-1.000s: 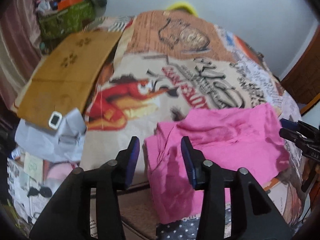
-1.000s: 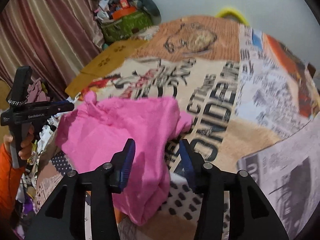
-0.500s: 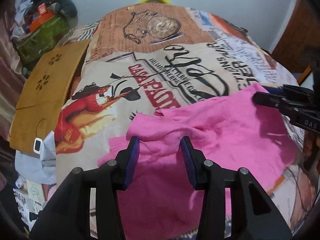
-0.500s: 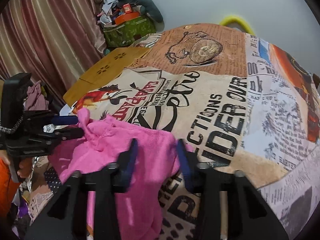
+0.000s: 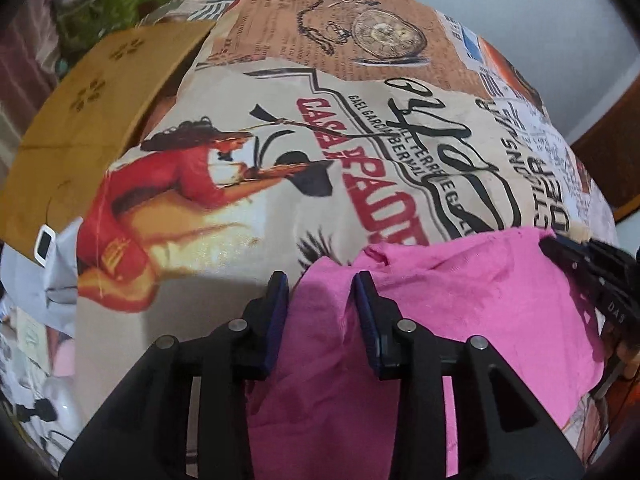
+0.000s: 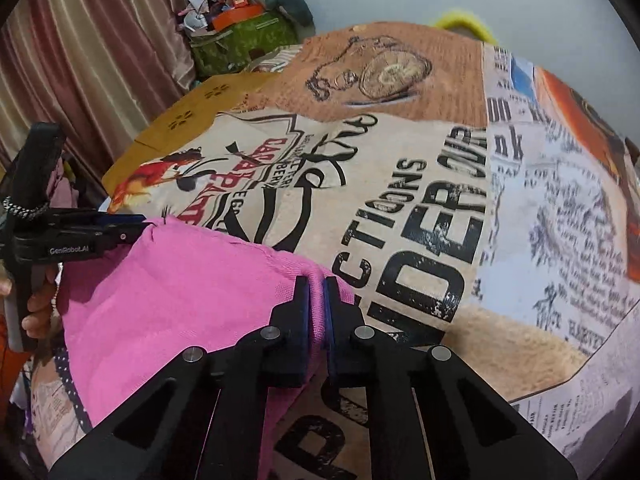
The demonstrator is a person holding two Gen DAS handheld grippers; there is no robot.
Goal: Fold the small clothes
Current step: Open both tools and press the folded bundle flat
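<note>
A small pink garment (image 5: 460,304) lies on a bed covered by a printed collage bedspread (image 5: 280,160). My left gripper (image 5: 320,284) is open, its jaws straddling the garment's left top corner without pinching it. In the right wrist view my right gripper (image 6: 317,285) is shut on the garment's (image 6: 180,292) right top corner. The left gripper's side also shows in that view (image 6: 120,228) at the garment's far corner. The right gripper shows at the right edge of the left wrist view (image 5: 592,256).
A tan cardboard sheet (image 5: 92,104) lies on the bed's left side. A green bag with piled clutter (image 6: 240,40) stands by the curtain (image 6: 80,60). Grey cloth and loose items (image 5: 40,280) lie off the bed's left edge.
Both grippers moved up to the garment's top edge. The right gripper closed on the right corner. The left gripper stayed open and now straddles the left corner.
</note>
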